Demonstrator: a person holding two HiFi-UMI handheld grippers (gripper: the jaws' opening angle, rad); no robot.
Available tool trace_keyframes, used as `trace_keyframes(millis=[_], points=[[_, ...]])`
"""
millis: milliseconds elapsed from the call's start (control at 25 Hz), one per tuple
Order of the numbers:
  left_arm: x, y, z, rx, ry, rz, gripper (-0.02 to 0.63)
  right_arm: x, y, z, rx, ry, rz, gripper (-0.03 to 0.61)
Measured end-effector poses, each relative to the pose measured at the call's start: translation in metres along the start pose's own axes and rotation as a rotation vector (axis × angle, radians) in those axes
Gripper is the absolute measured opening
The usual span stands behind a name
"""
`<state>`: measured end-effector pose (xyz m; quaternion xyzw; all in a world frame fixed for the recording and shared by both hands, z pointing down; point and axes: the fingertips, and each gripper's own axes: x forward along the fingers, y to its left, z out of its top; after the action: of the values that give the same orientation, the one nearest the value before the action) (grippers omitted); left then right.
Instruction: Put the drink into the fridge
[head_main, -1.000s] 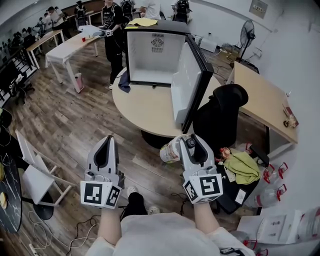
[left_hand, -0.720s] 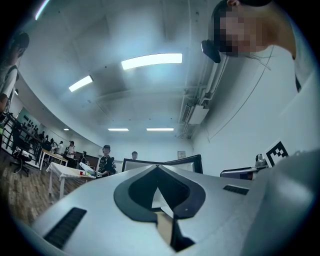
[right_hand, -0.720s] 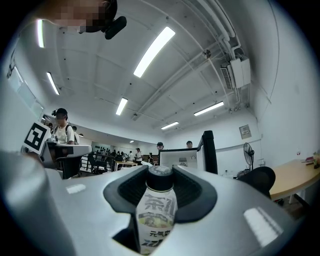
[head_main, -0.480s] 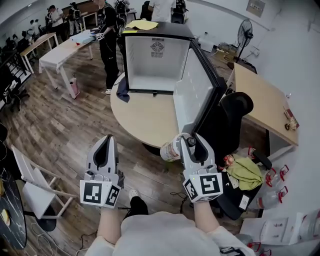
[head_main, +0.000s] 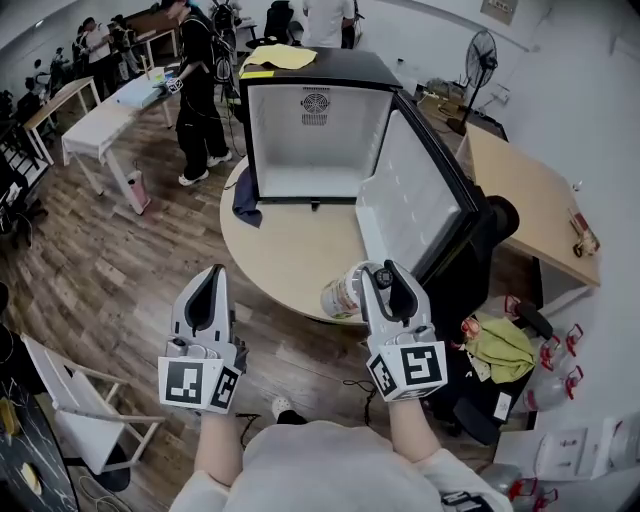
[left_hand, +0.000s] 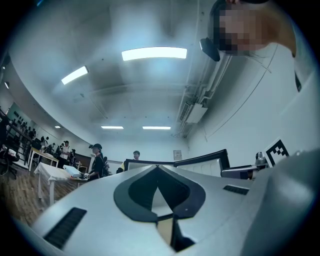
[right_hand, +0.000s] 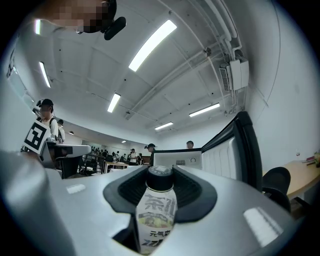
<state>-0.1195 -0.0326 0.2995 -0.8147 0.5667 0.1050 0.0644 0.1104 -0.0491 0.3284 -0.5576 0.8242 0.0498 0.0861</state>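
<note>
Drink bottle pinched in my right gripper, my left gripper with fingers pressed together, open fridge ahead on the table.

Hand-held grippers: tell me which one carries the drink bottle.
The right hand-held gripper: its jaws clamp the drink bottle. The left hand-held gripper has its jaws together with nothing between them.
</note>
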Motion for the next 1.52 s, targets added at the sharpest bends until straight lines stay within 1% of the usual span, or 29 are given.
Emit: trace_keyframes(millis=[400, 640, 760, 1080, 1280, 1520], points=[[0.039, 0.062, -0.008, -0.01, -0.007, -0.04, 0.009, 0.059, 0.015, -0.01, -0.011, -0.01, -0.061, 0.16], [0.049, 0.089, -0.014, -0.019, -0.012, -0.046, 0.008, 0.081, 0.021, -0.013, -0.014, -0.019, -0.083, 0.16], [0.054, 0.095, -0.02, -0.032, -0.012, -0.05, 0.008, 0.088, 0.022, -0.016, -0.024, -0.013, -0.081, 0.159], [0.085, 0.113, -0.037, -0.043, 0.008, -0.061, 0.008, 0.126, 0.006, -0.033, -0.009, 0.006, -0.108, 0.158], [0.12, 0.132, -0.037, -0.038, -0.007, -0.051, 0.008, 0.167, -0.009, -0.037, -0.003, -0.001, -0.113, 0.158], [0.166, 0.153, -0.037, -0.027, -0.024, -0.044, 0.008, 0.224, -0.028, -0.035, -0.024, -0.012, -0.097, 0.158]])
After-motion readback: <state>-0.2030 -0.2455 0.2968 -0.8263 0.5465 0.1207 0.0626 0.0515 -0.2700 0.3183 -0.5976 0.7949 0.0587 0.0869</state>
